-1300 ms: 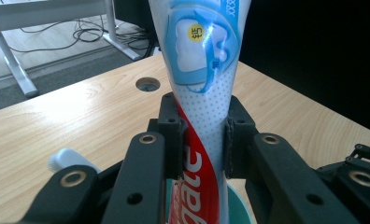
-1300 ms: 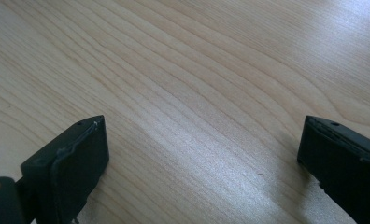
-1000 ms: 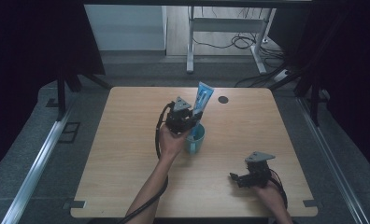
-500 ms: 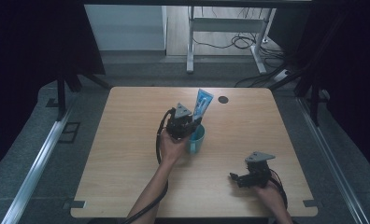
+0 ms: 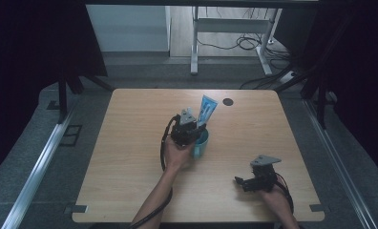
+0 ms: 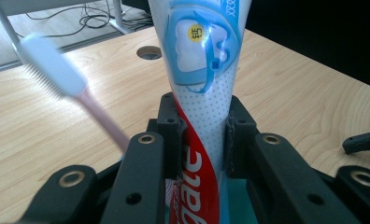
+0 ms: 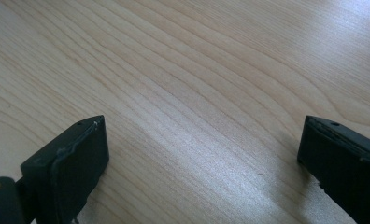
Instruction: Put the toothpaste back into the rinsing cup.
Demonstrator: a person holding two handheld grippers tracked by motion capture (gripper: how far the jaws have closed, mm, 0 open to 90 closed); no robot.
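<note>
Left gripper (image 6: 204, 135) clamped on toothpaste tube (image 6: 202, 84), standing in teal cup (image 5: 201, 143) mid-table beside a toothbrush (image 6: 61, 74); right gripper (image 7: 202, 154) wide open, empty, low over the table (image 5: 130, 157); risks: squeezing paste out from too hard a pinch; tipping the cup if pulled aslant.

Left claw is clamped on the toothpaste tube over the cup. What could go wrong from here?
1. The left claw squeezes the toothpaste tube around its middle; a hard grip may dent the soft tube or let it slip.
2. The toothbrush leans right beside the tube in the teal cup; moving the tube could knock or drag it.
3. The cup stands unsupported, since the right claw rests open far off on the table, so the cup might tip.
</note>
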